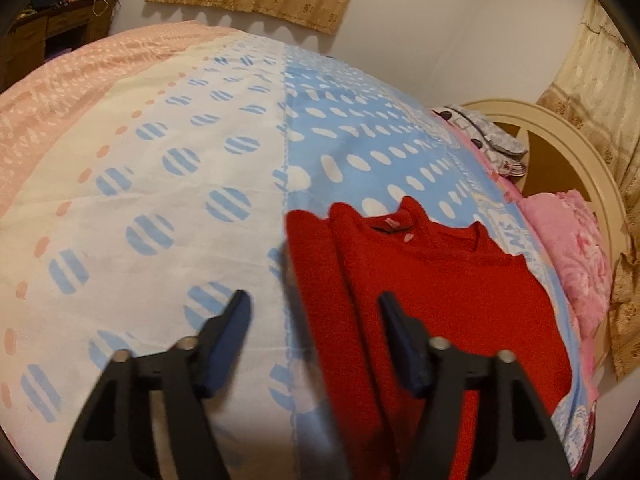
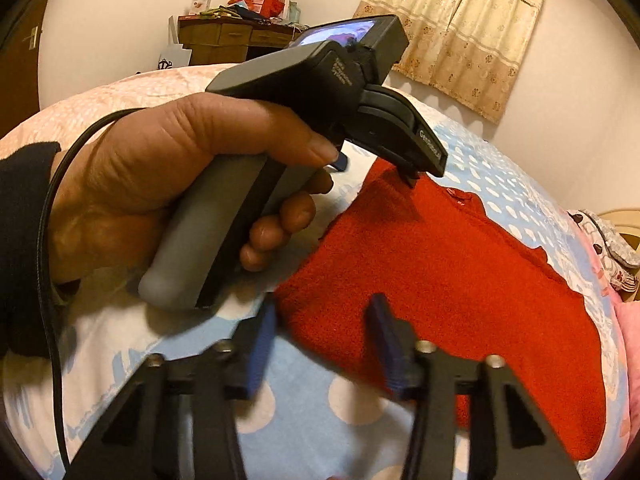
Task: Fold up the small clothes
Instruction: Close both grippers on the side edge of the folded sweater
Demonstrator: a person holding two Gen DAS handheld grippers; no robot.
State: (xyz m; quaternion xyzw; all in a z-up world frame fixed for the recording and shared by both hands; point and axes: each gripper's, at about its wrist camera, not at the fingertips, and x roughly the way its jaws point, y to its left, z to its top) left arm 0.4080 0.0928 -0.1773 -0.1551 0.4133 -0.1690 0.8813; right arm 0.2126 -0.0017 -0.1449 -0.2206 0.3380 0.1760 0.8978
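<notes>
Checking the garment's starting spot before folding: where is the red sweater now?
The red sweater lies flat on the blue dotted bedspread, right of centre in both wrist views, near the pink pillow.

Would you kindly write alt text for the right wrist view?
A red sweater lies on a spotted bedspread, the right gripper's open jaws straddling its near corner. A hand holds the left gripper at its far edge.

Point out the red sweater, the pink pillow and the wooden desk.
red sweater [image 1: 440, 280], left wrist view, chest panel.
pink pillow [image 1: 568, 240], left wrist view, top face.
wooden desk [image 2: 224, 40], right wrist view, drawer front.
</notes>
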